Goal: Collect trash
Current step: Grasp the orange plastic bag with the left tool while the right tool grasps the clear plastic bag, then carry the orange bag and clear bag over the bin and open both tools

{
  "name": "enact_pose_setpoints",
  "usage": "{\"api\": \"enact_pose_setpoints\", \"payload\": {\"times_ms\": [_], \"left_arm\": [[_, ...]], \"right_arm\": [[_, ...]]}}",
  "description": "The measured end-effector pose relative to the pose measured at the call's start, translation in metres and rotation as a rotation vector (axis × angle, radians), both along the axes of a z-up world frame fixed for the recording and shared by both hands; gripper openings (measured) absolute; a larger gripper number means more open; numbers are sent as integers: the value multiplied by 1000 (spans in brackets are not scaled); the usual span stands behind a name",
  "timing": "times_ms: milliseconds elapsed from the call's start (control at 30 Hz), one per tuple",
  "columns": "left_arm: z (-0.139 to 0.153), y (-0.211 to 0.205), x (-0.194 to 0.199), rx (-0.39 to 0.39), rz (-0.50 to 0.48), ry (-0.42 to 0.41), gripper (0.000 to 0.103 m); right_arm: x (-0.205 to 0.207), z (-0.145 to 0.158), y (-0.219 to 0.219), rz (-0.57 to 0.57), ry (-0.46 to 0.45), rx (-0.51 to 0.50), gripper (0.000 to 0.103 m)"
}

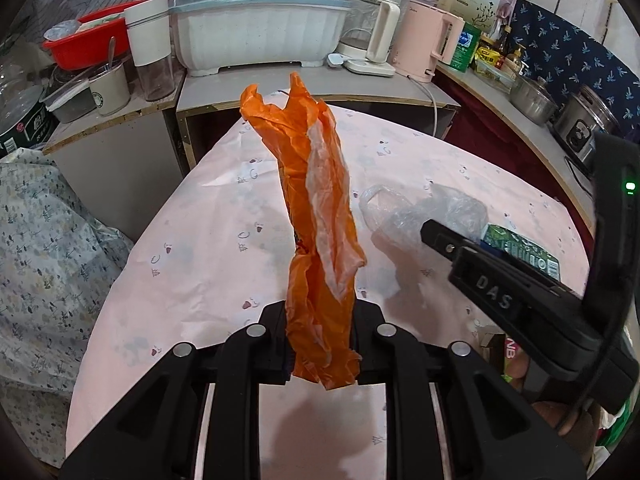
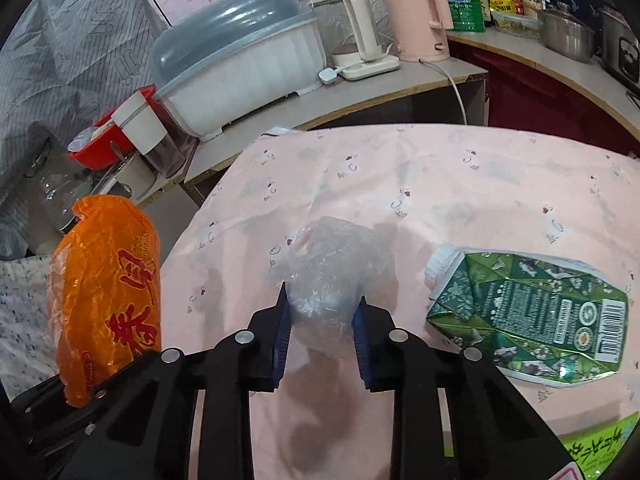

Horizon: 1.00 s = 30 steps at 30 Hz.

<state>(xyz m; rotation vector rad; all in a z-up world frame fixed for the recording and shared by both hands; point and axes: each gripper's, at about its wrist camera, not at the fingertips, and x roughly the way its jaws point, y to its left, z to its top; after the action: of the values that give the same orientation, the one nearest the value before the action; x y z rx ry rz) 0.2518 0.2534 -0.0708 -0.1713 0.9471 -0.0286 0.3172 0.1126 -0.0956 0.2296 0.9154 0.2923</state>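
My left gripper [image 1: 320, 312] is shut on a crumpled orange plastic bag [image 1: 316, 208], which stands up from the jaws above the pink tablecloth [image 1: 200, 240]. In the right wrist view the same orange bag [image 2: 108, 300] shows red print at the left. My right gripper [image 2: 324, 312] is down at the cloth [image 2: 440, 168], its blue pads pressing both sides of a crumpled clear plastic bag [image 2: 332, 272]. A flattened green carton [image 2: 532, 316] with a white cap lies flat just right of it. In the left wrist view, the right gripper [image 1: 440, 236] reaches into the clear bag [image 1: 420, 208] beside the carton [image 1: 520, 252].
Behind the table a low counter holds a white dish rack with a grey lid [image 1: 260, 40], a glass kettle [image 1: 372, 32] and a pink kettle [image 1: 424, 44]. A red basin [image 1: 84, 44] and cups crowd the left. Pots [image 1: 532, 100] line the right counter. Green packaging [image 2: 600, 444] lies at the near right corner.
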Motion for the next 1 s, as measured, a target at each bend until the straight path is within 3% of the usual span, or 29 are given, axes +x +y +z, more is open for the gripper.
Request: {"api": "enact_pose_setpoints", "payload": {"times_ms": [467,1000], "left_arm": [[49,-91,-38,-16,-159,-93,19],[66,-251,-97,18,-434,-122,19]], "right_arm": [[-72,71,-97,-162,-133,7,25],[-185,100,-270,-456,-204,11,25]]}}
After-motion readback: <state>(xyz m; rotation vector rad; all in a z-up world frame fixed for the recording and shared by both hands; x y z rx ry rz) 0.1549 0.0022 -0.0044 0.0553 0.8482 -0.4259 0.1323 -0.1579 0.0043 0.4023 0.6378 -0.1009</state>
